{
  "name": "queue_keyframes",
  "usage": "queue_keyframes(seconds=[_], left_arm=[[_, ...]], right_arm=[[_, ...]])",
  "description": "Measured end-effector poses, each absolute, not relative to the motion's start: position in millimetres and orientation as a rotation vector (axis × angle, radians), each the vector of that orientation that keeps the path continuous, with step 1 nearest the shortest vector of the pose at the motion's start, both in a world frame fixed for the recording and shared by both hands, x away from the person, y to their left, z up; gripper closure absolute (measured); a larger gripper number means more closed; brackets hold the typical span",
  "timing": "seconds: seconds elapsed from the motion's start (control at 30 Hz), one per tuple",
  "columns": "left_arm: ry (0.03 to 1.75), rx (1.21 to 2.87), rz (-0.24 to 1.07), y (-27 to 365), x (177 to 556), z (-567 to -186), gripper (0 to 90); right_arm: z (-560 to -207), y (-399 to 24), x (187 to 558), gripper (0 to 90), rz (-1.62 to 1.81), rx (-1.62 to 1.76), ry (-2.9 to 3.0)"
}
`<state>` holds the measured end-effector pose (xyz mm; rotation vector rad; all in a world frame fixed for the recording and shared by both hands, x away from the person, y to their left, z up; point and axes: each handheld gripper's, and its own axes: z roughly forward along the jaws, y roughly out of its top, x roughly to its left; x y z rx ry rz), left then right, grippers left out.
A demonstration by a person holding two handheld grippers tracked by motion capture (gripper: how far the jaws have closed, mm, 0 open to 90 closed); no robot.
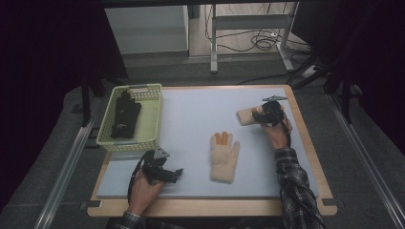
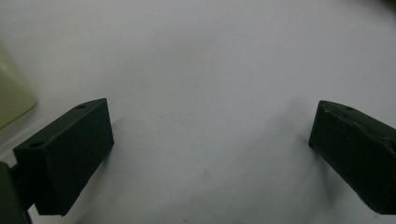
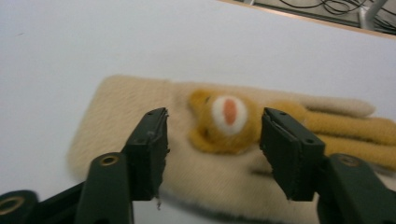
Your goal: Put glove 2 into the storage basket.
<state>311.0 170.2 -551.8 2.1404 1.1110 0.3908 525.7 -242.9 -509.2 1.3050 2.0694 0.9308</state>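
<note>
High view first: no brand names, labels or readable writing anywhere that I can make out, not on the gloves and not on the basket.

Right hand (image 1: 277, 136) reaches out to the far right part of the grey mat (image 1: 200, 114), forearm in a plaid sleeve (image 1: 293, 186) stretched forward, with the right gripper (image 1: 260, 117) right at a cream glove (image 1: 246, 116) lying there. In the right gripper view that glove (image 3: 187, 154) has a little orange animal face (image 3: 224, 119) stitched on and orange fingers, and the right gripper (image 3: 212, 149) has its jaws spread on either side of the face, not pinching it.

Left hand (image 1: 143, 188) sits at the near left edge of the mat, left gripper (image 1: 177, 174) pointing right. Left gripper view has the left gripper (image 2: 210, 140) spread wide over bare mat.

A second cream glove (image 1: 224, 157) lies flat mid-mat, fingers pointing away. The pale green basket (image 1: 150, 119) at the left holds a dark glove (image 1: 125, 114).
</note>
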Motion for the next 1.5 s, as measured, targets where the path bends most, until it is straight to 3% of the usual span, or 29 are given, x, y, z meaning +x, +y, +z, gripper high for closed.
queue_keyframes(seconds=[0.27,0.33,0.43,0.63,0.97,1.5], left_arm=[[1.111,2.14,0.391,170,311,-552,0.0],[1.111,2.14,0.391,170,311,-552,0.0],[1.111,2.141,0.391,170,311,-552,0.0],[1.111,2.141,0.391,170,311,-552,0.0],[1.111,2.141,0.391,170,311,-552,0.0],[1.111,2.142,0.391,170,311,-552,0.0]], right_arm=[[-519,-241,547,35.6,0.895,1.362,2.025],[-521,-238,549,40.3,0.857,1.353,2.025],[-520,-235,547,58.6,0.844,1.353,2.025],[-515,-239,545,65.6,0.877,1.389,2.031],[-490,-243,525,66.4,0.969,1.3,2.075],[-439,-236,463,66.0,1.124,0.991,2.254]])
